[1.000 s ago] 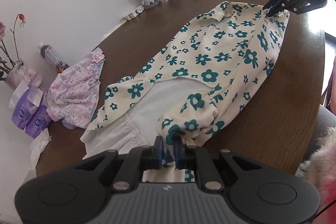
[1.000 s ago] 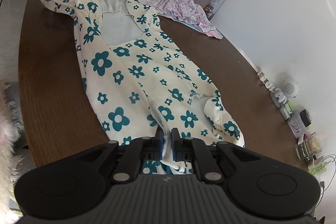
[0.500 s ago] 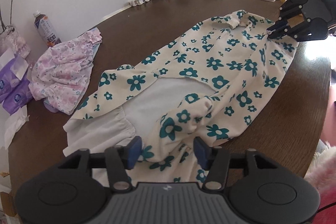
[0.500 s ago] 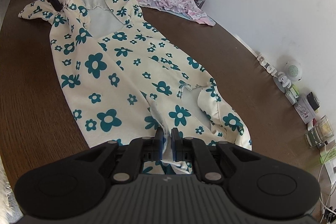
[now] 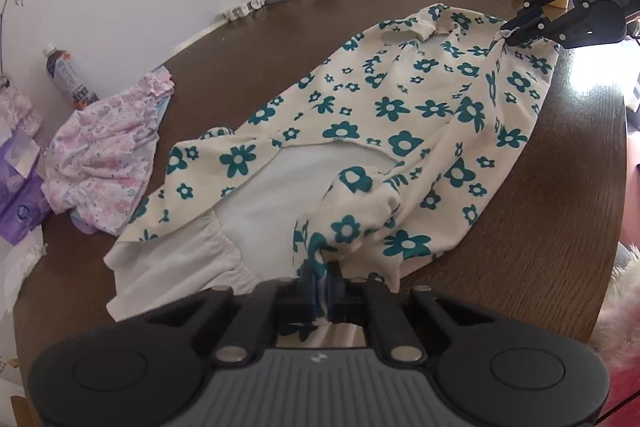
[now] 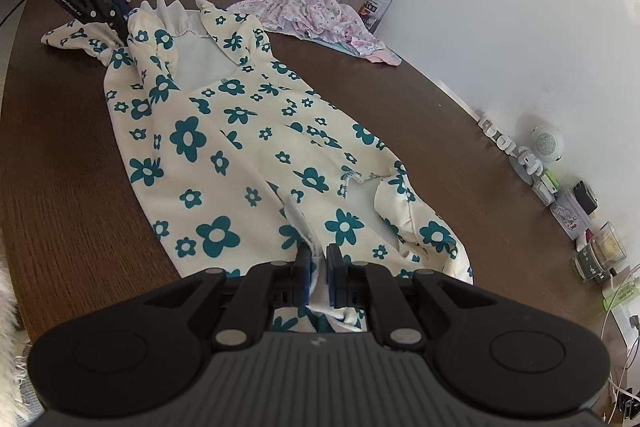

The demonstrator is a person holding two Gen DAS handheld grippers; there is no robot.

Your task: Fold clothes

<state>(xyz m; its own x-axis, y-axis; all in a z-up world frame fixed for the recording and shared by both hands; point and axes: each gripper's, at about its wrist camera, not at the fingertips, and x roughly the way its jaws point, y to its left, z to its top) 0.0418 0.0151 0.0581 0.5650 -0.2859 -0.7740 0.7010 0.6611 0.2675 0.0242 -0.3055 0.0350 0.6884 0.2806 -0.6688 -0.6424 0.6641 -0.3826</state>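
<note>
I had the flowered garment [image 5: 400, 115] spread long across the brown table [image 5: 540, 227], and it lay along the table's near edge, from one end almost to the other. I was in the middle of a lengthwise fold, I think, with one side of the cloth pinched at both ends and ready to be carried over. My left gripper [image 5: 320, 281] was squeezed nearly shut on a bunched bit of the flowered cloth at the end where the white lining [image 5: 280, 183] showed. In the right wrist view I could see that same gripper [image 6: 120, 17] from outside, biting the gathered cloth near the table's far corner. My right gripper [image 6: 318, 263] sat at the other end, and its blue pads [image 6: 334, 263] were close together with a thin fold of cloth between them, so it had hold of the garment too. I could not tell which part of the garment that fold was, since it was so close to the camera. Next I judged that both grippers should lift together and move the same way, toward the wall side of the table, so the held edge would land flat on the rest. A pink ruffled garment [image 5: 104, 163] lay near the wall edge, well apart from my work.
</note>
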